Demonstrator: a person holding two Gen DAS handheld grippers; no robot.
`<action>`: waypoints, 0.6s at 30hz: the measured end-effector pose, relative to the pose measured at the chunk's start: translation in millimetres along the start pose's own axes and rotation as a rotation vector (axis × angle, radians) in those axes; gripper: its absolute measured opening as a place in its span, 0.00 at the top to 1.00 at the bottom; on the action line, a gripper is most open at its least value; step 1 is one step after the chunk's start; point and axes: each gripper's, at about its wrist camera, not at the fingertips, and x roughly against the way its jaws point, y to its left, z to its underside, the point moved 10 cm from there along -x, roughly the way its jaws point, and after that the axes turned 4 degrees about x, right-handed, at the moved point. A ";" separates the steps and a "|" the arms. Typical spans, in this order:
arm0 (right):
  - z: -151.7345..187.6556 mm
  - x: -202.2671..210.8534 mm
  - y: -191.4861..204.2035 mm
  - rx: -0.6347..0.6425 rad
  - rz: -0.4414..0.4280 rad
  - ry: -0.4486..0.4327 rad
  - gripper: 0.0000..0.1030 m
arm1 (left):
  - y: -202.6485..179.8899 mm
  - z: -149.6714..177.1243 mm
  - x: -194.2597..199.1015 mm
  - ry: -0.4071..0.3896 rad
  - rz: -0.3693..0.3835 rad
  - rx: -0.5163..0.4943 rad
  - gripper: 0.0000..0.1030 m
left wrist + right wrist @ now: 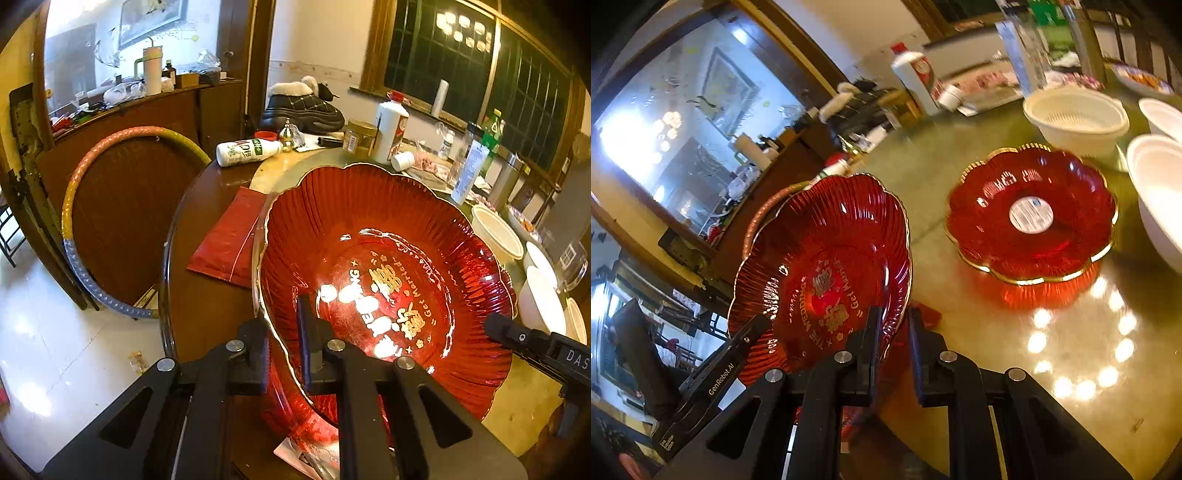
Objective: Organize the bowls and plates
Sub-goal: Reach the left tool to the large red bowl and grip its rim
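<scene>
The big round table [960, 177] holds many things. Near its edge, a big red plate with gold words [369, 258] is tilted up, with one side off the table. Two grippers hold it. The left gripper [284, 343] has its fingers [303, 332] clamped on the near rim of the plate. The right gripper [892, 343] has its fingers nearly together on the other rim, one finger inside the plate and one outside.

A second red plate [1030, 214] with a white sticker sits flat on the table, a bit farther in. White bowls [1078, 118] stand behind it and beside it.

I think this is the picking-up step. The next move is likely to carry the held plate over and set it on the second red plate. Both hands need to move together and keep it level, so it does not slip or bump.
</scene>
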 end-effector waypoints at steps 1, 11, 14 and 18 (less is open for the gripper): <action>-1.2 2.1 1.3 0.008 -0.003 -0.008 0.87 | 0.9 0.9 0.1 -0.003 -0.003 0.004 0.90; 11.7 -15.8 -4.6 0.023 0.028 0.027 0.87 | 4.0 18.2 -18.0 0.049 -0.016 0.021 0.90; 15.7 -17.5 -9.2 0.015 0.042 0.031 0.87 | 2.1 20.9 -20.9 0.059 -0.009 0.013 0.90; 17.7 -18.8 -11.0 0.017 0.054 0.038 0.86 | 2.4 23.4 -24.8 0.072 -0.005 0.014 0.90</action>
